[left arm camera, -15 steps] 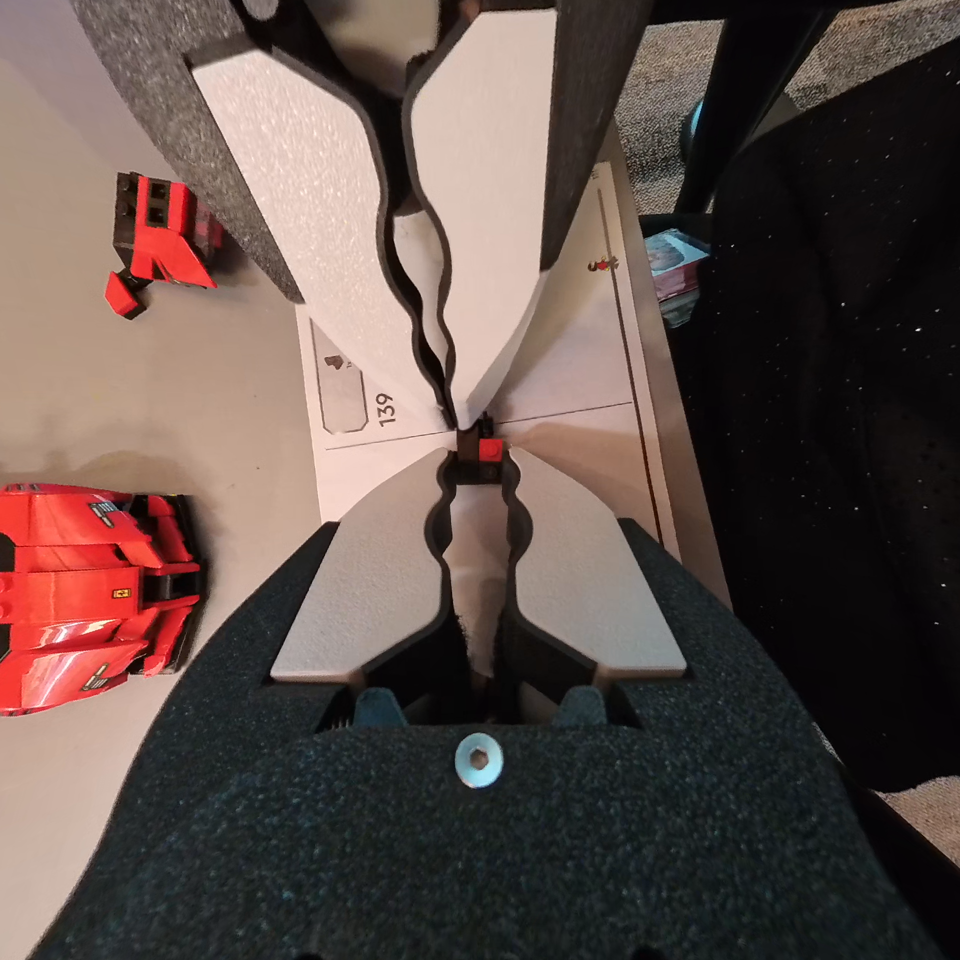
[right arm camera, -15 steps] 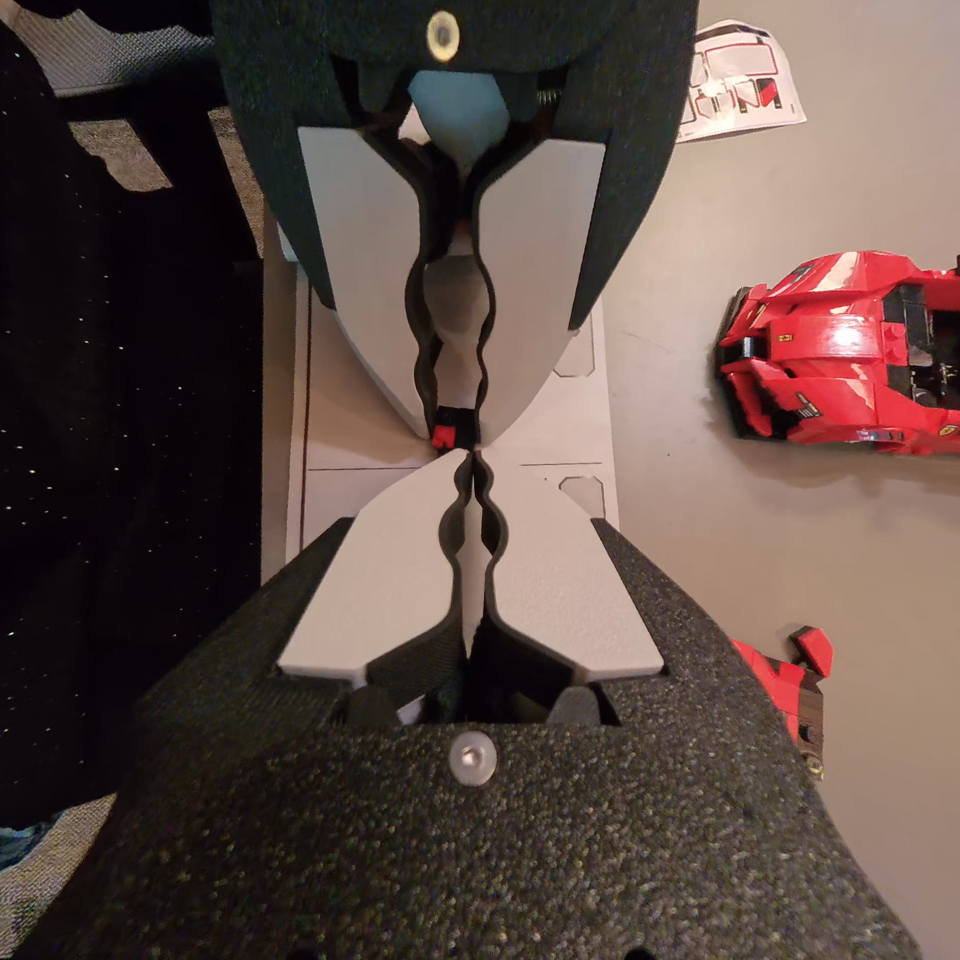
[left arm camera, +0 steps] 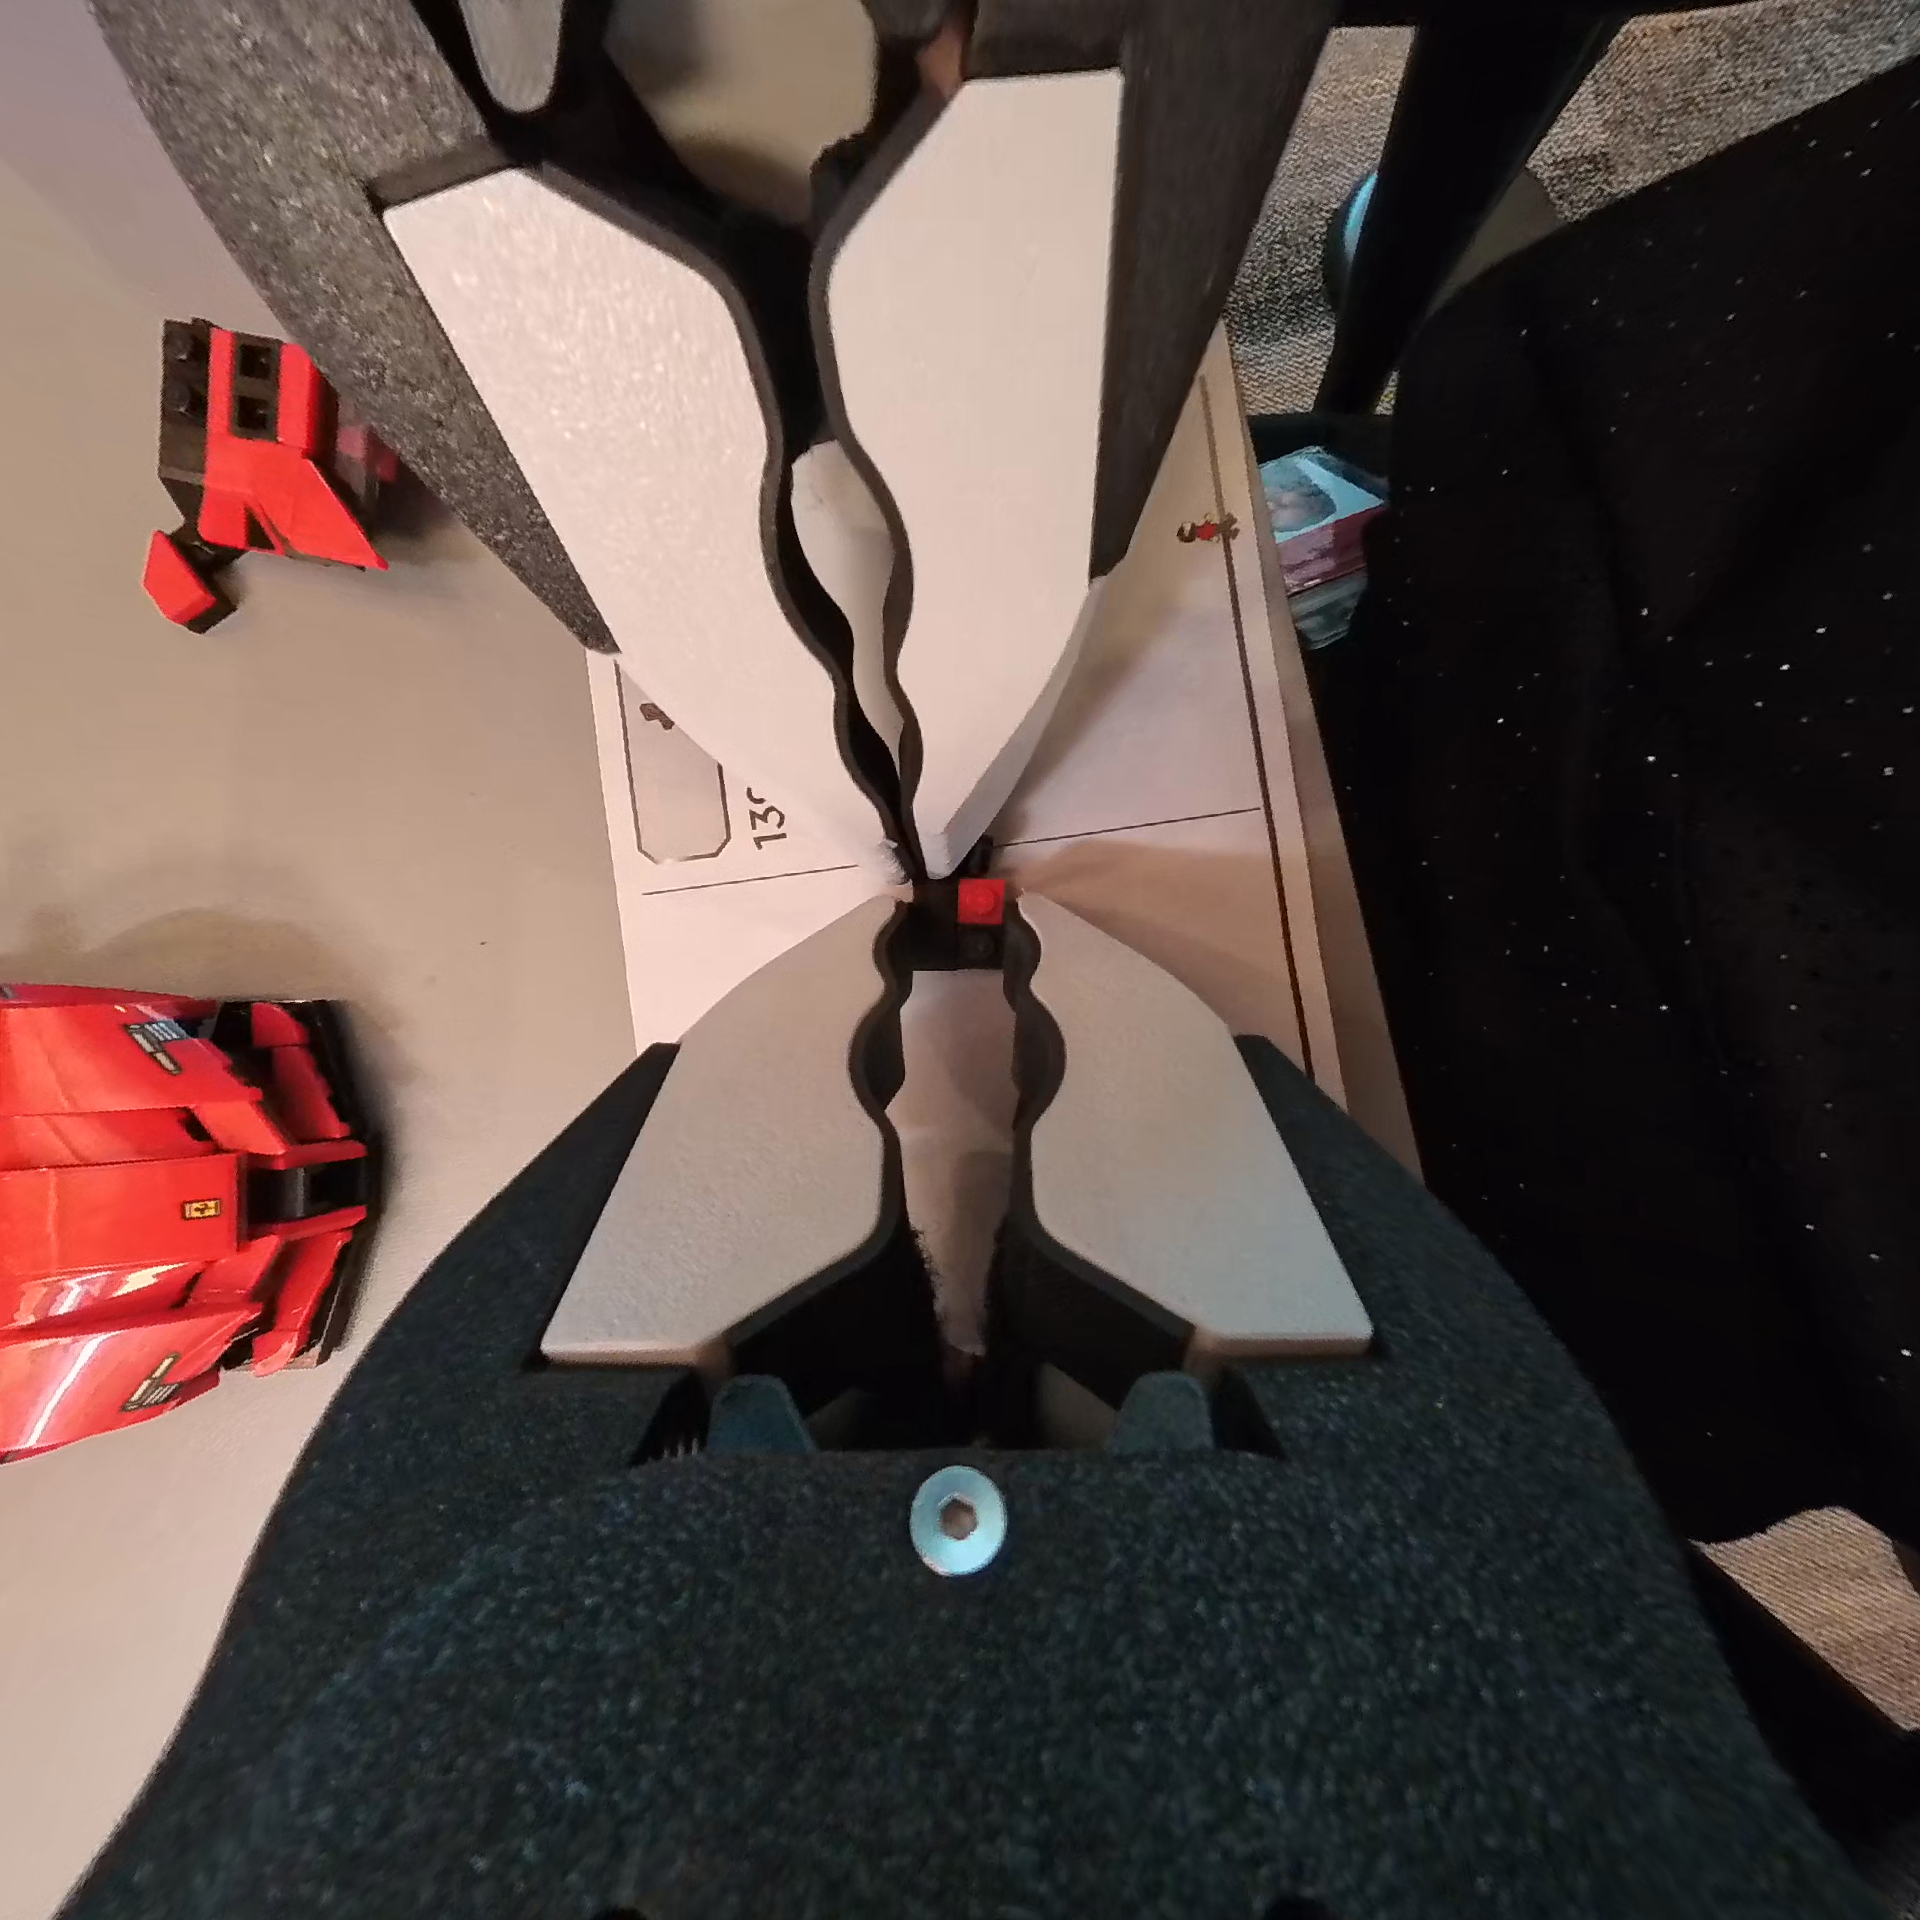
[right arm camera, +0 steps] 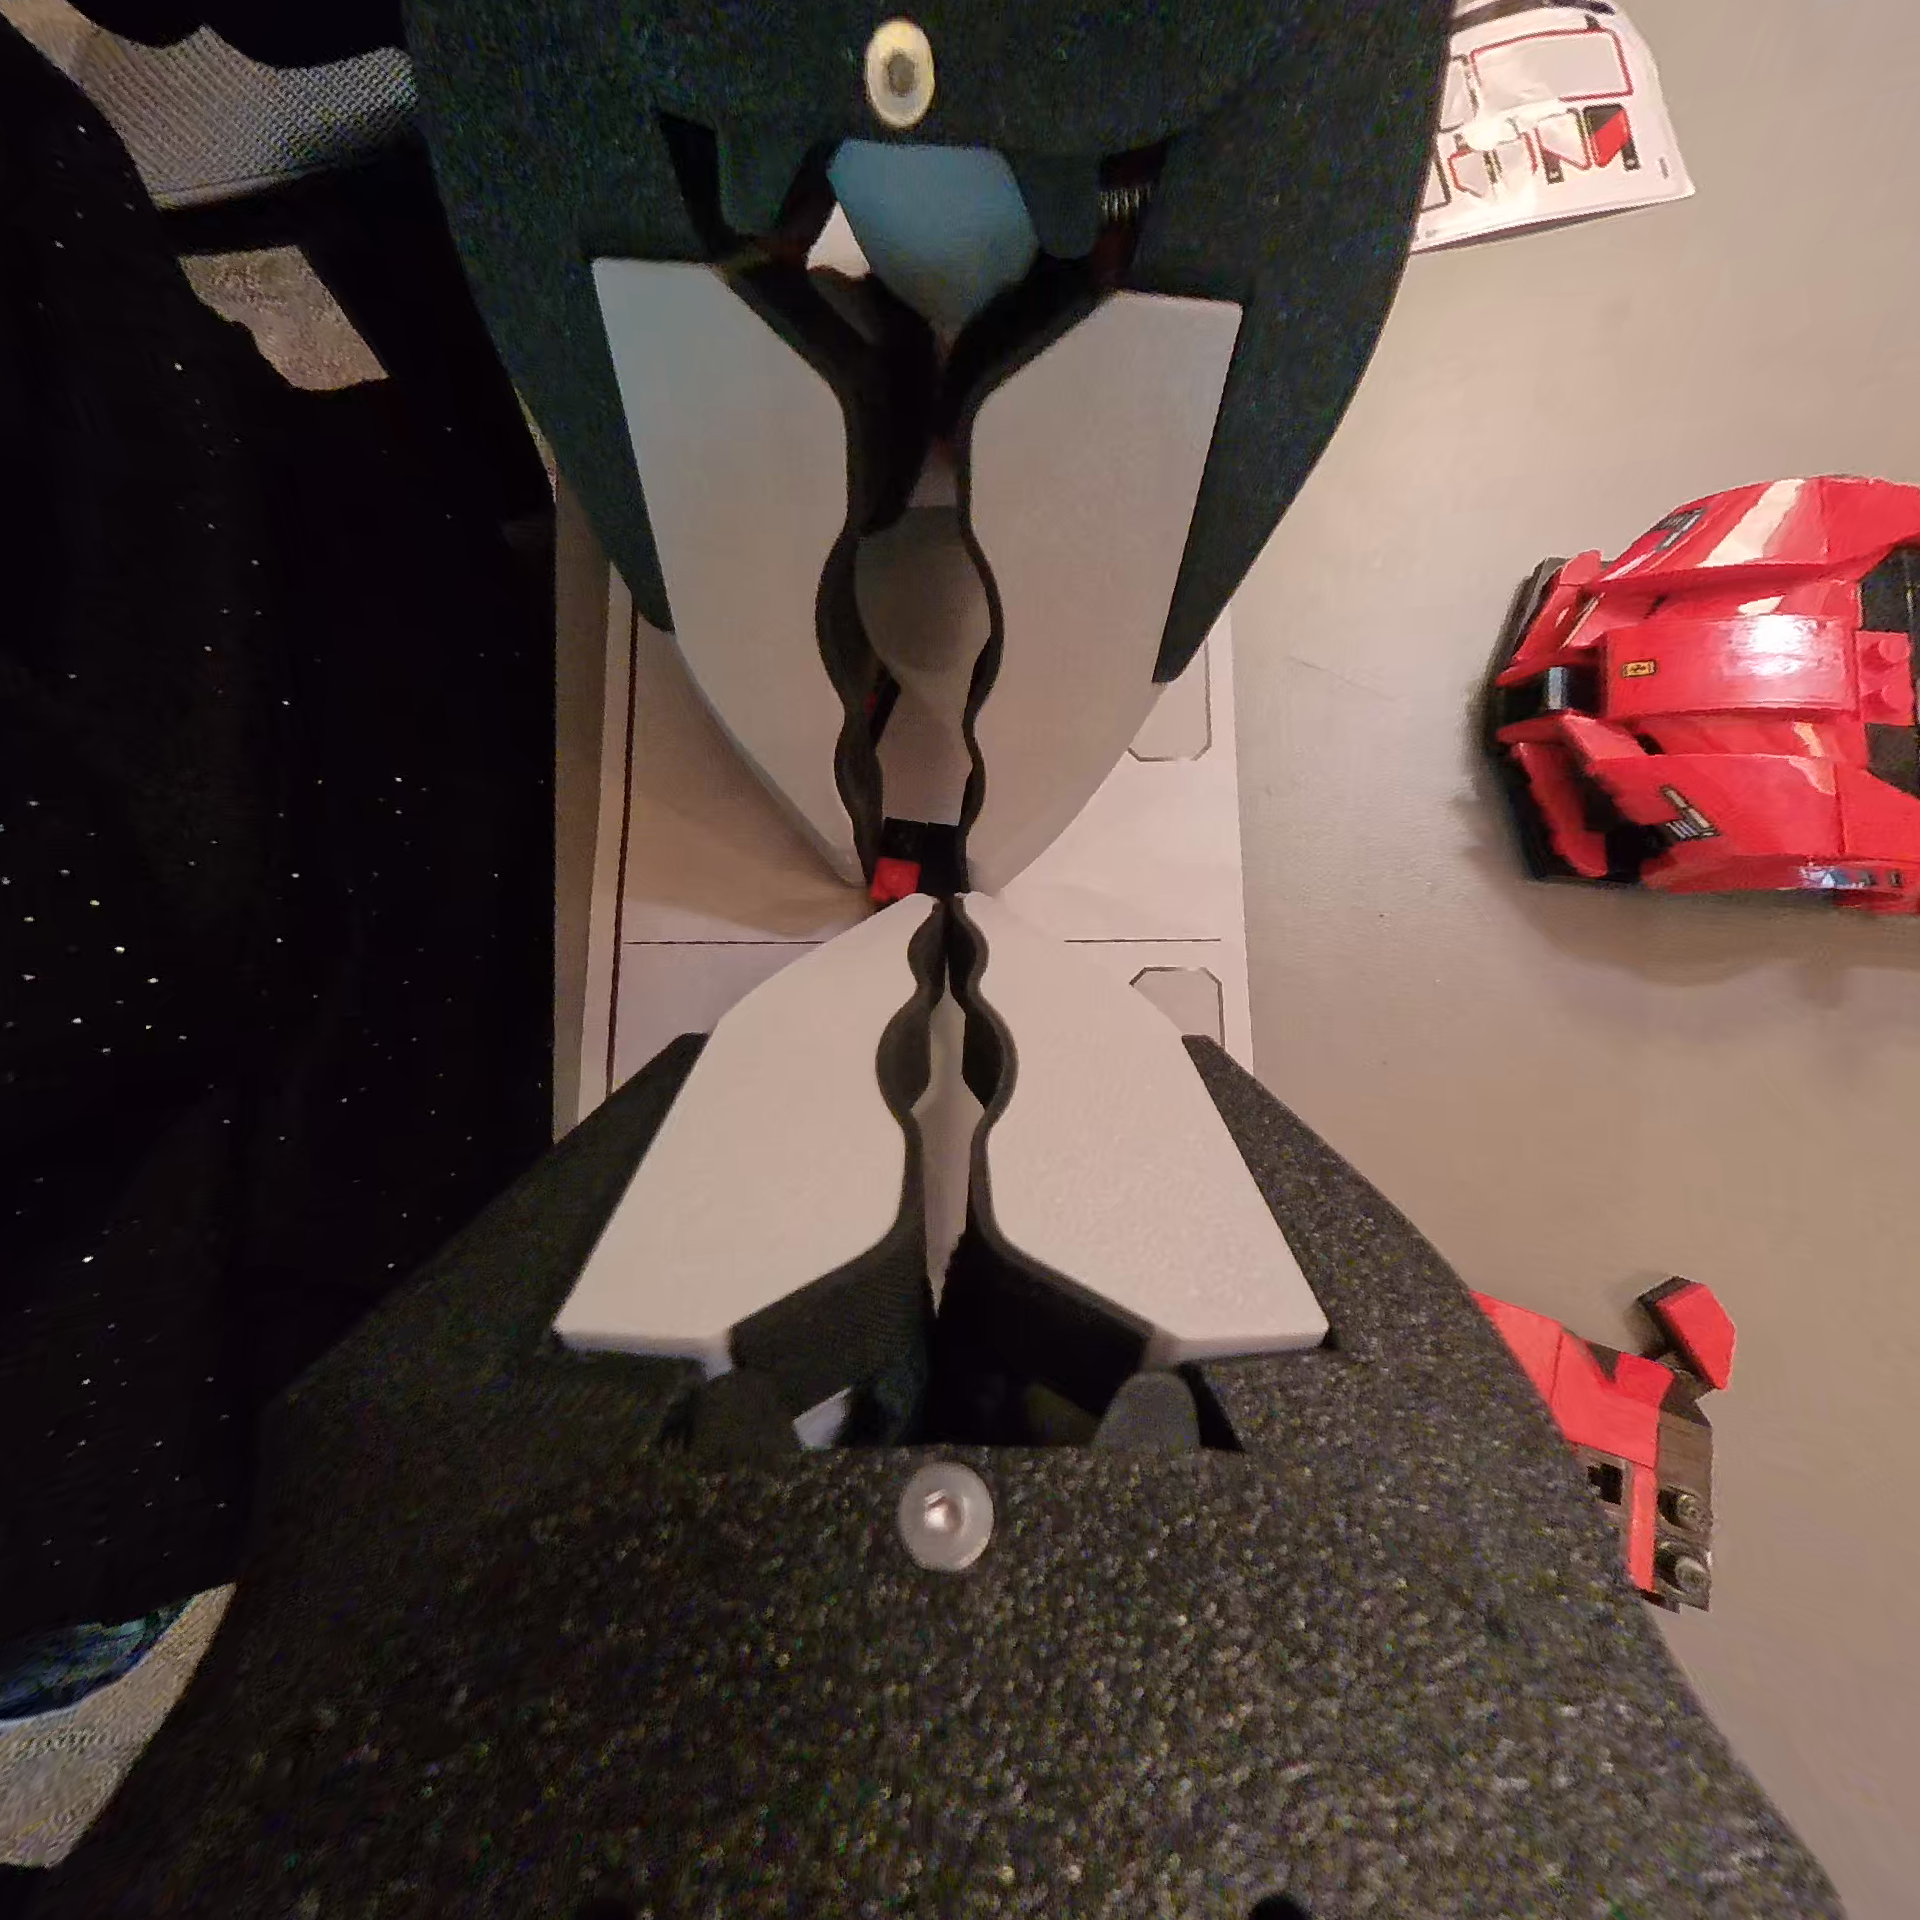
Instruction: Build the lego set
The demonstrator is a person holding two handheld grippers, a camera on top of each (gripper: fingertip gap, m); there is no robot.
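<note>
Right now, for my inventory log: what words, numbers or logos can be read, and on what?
I do not copy out writing; these things bear it.
Instruction booklet: a printed step number, partly hidden.
Red car: yellow badge and stickers, too small to read.
Sticker sheet: decals, nothing legible.

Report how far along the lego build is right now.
Mostly done: the red car body sits assembled on the table. In hand: the left gripper is shut on a small black-and-red piece, and the right gripper, fingertips nearly closed, meets it over the instruction booklet. Left: the red-and-black sub-assembly lies apart, not yet attached.
</note>
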